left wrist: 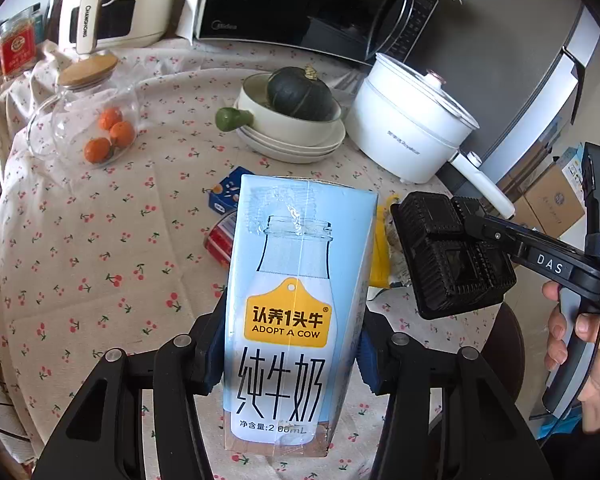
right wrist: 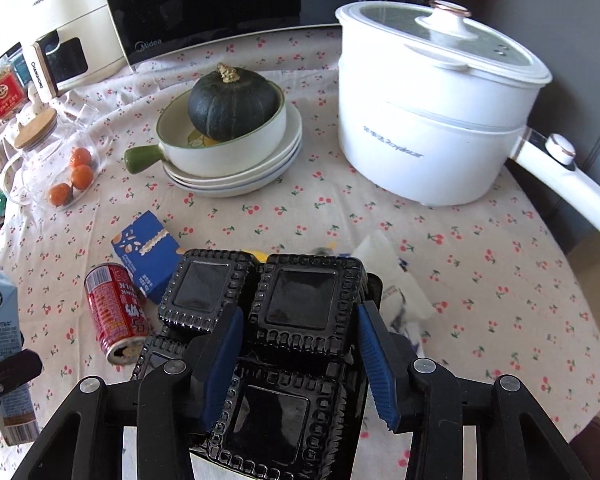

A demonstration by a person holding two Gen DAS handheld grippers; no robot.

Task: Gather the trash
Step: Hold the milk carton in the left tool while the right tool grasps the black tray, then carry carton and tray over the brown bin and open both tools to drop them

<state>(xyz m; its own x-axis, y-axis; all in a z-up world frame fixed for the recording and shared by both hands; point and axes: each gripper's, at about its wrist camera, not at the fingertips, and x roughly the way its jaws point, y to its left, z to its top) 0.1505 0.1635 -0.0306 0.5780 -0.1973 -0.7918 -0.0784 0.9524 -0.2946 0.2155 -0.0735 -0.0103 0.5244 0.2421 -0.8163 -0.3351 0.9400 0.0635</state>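
My left gripper (left wrist: pixel 290 344) is shut on a light blue milk carton (left wrist: pixel 296 300) and holds it upright above the cherry-print tablecloth (left wrist: pixel 100 240). My right gripper (right wrist: pixel 300 344) is shut on a black plastic snack tray (right wrist: pixel 276 320), also visible in the left wrist view (left wrist: pixel 452 256). On the cloth lie a red drink can (right wrist: pixel 116 312), a small blue carton (right wrist: pixel 146 250), a white crumpled wrapper (right wrist: pixel 396 280) and a yellow wrapper (left wrist: pixel 380 256). The milk carton also shows at the left edge of the right wrist view (right wrist: pixel 0 344).
A white electric pot (right wrist: pixel 436 108) stands back right, its handle (right wrist: pixel 572 176) pointing right. A bowl with a dark green squash (right wrist: pixel 232 100) sits on stacked plates (right wrist: pixel 236 180). A glass jar with oranges (right wrist: pixel 60 168), a microwave (right wrist: pixel 220 0) and an air fryer (right wrist: pixel 56 24) stand behind.
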